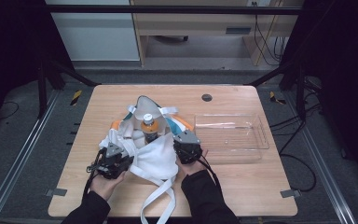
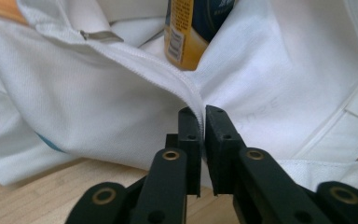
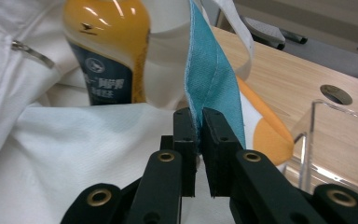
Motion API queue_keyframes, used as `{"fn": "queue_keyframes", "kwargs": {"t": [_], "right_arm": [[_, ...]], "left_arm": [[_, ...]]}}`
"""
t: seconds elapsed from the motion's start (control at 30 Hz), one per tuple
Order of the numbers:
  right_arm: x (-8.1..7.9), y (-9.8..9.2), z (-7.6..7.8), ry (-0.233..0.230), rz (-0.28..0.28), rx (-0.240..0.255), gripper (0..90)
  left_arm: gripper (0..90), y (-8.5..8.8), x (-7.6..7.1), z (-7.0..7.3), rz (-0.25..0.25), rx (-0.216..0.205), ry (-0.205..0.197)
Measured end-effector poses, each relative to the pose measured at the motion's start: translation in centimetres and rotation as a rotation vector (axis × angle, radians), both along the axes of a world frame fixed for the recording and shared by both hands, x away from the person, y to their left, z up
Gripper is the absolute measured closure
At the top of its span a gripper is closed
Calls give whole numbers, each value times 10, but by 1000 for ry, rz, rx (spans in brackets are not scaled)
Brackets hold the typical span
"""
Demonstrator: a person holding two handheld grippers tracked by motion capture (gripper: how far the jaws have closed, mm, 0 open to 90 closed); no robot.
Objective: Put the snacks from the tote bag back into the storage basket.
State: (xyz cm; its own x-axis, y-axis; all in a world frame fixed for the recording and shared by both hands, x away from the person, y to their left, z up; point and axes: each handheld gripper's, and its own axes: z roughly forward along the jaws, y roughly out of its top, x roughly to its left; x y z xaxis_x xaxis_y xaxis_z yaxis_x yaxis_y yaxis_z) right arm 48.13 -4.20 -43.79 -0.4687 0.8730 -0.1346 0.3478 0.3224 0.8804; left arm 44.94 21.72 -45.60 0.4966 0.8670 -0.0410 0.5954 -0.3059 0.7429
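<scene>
A white cloth bag (image 1: 156,156) with teal and orange panels lies in the middle of the table. An orange drink bottle (image 1: 148,127) with a white cap stands in its open mouth. My left gripper (image 1: 116,156) is at the bag's near left and is shut on the white zipper edge (image 2: 193,100); the bottle (image 2: 186,32) stands just behind. My right gripper (image 1: 185,142) is at the bag's right and is shut on the teal edge (image 3: 209,79), with the bottle (image 3: 109,51) to its left. White straps (image 1: 158,196) trail toward the table's front edge.
A clear plastic bin (image 1: 230,135) stands to the right of the bag, its wall (image 3: 335,140) close to my right gripper. A round cable hole (image 1: 207,97) lies at the back of the table. Black frame posts flank both sides.
</scene>
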Motion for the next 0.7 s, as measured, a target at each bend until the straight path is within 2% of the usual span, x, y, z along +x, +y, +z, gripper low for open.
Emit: {"fn": "queue_keyframes", "kwargs": {"t": [0.13,0.2,0.27,0.4,0.5,0.7], "right_arm": [[4,-6,-1,16,-48,16,851],[4,-7,-1,22,-55,16,851],[6,-8,-2,27,-68,10,851],[9,-14,-6,51,-90,36,850],[9,-16,-7,53,-96,44,849],[11,-19,-14,71,-121,26,848]], "left_arm": [[873,0,0,-1,-9,26,6],[873,0,0,-2,-10,41,8],[873,1,0,-2,-14,47,10],[873,1,1,-3,-16,53,13],[873,1,1,-4,-18,66,14],[872,1,1,-4,-19,66,11]]}}
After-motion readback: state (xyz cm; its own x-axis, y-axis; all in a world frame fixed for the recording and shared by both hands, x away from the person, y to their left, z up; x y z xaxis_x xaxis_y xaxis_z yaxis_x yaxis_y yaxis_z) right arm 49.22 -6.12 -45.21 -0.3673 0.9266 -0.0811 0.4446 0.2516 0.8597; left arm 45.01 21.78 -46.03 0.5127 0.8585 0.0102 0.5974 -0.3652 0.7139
